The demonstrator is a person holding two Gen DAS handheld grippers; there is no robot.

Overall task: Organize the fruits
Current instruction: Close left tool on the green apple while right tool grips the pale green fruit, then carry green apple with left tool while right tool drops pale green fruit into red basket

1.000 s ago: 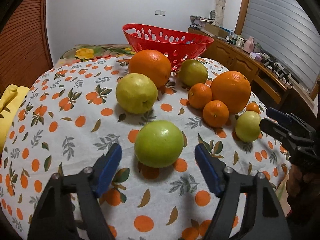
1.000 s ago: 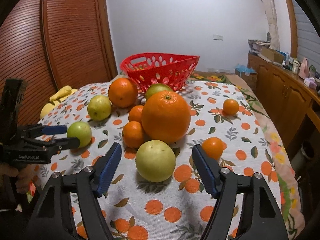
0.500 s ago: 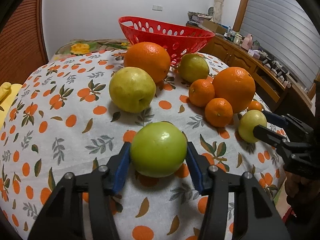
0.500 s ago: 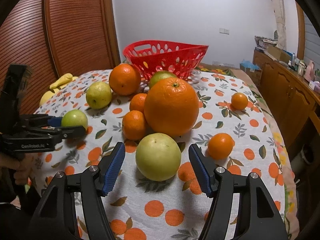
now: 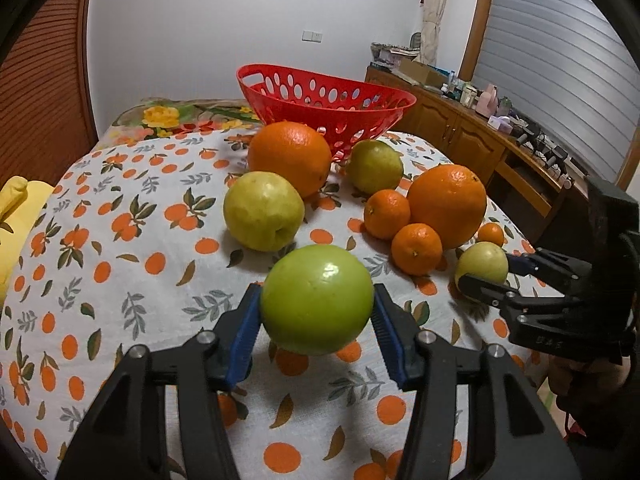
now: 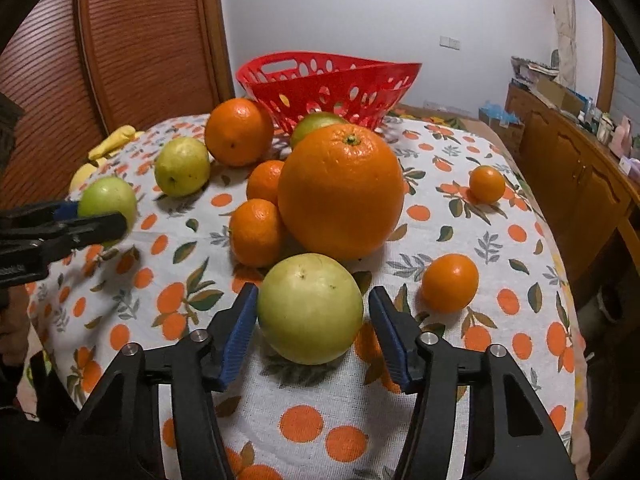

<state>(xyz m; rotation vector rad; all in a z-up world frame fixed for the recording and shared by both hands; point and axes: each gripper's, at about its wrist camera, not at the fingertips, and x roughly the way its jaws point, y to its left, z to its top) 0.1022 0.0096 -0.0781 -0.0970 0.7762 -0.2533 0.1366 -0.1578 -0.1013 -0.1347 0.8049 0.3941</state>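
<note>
My left gripper (image 5: 316, 320) is shut on a green apple (image 5: 316, 298), both blue pads touching its sides, lifted slightly off the cloth. My right gripper (image 6: 310, 324) has its pads around a pale yellow-green fruit (image 6: 310, 308) on the table; the left pad touches it, a small gap shows at the right pad. A red basket (image 5: 324, 98) stands at the back, also in the right wrist view (image 6: 328, 82). Large oranges (image 6: 340, 190), small oranges (image 6: 256, 232) and a yellow pear-like fruit (image 5: 262, 210) lie between.
The round table has an orange-print cloth (image 5: 100, 280). Two small oranges (image 6: 450, 282) lie apart at the right. A wooden sideboard (image 6: 568, 160) stands to the right, a wooden shutter door (image 6: 132, 48) to the left, a yellow thing (image 5: 16, 208) at the far left.
My left gripper closed on the green apple and raised it a little. My right gripper moved forward and narrowed around the pale fruit.
</note>
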